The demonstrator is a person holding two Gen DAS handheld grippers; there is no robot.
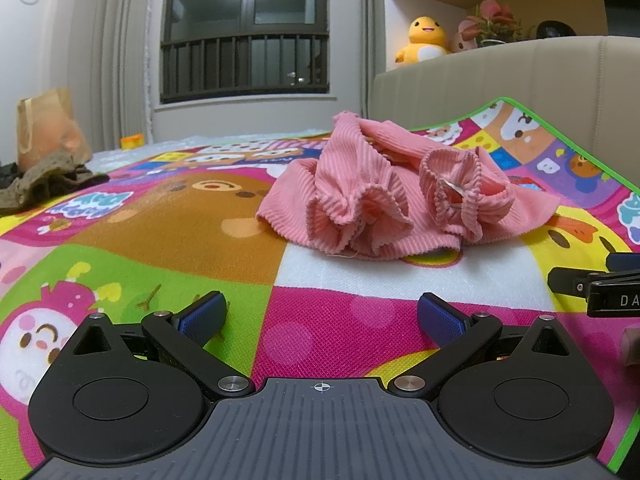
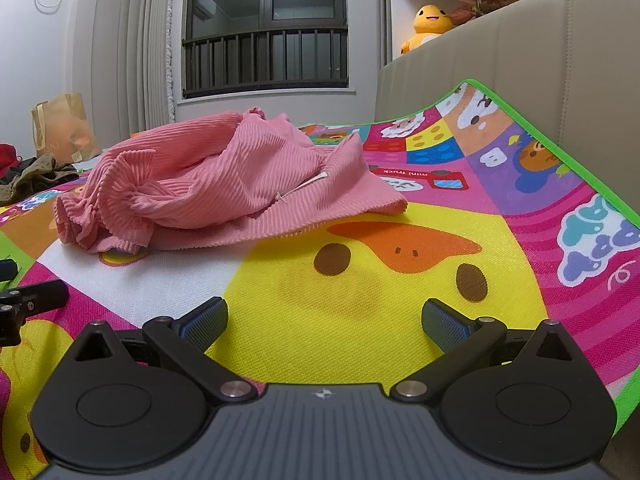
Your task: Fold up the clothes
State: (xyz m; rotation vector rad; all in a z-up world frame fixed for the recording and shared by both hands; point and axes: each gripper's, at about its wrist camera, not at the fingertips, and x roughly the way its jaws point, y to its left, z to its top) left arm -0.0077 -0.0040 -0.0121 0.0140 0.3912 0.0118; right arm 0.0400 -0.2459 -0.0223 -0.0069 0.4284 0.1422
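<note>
A crumpled pink ribbed garment (image 1: pixel 384 196) lies in a heap on the colourful cartoon play mat (image 1: pixel 320 320), with its ruffled cuffs bunched toward me. It also shows in the right wrist view (image 2: pixel 224 184), up and to the left. My left gripper (image 1: pixel 322 314) is open and empty, low over the mat, short of the garment. My right gripper (image 2: pixel 325 320) is open and empty over the yellow duck print, to the right of the garment. The right gripper's side shows at the left wrist view's right edge (image 1: pixel 600 288).
A beige padded headboard (image 1: pixel 500 80) rises behind the mat's green edge. A brown paper bag (image 1: pixel 48 132) and a dark olive pile of clothes (image 1: pixel 44 184) sit at the far left. A yellow plush toy (image 1: pixel 424 40) and a plant (image 1: pixel 496 20) stand on the shelf.
</note>
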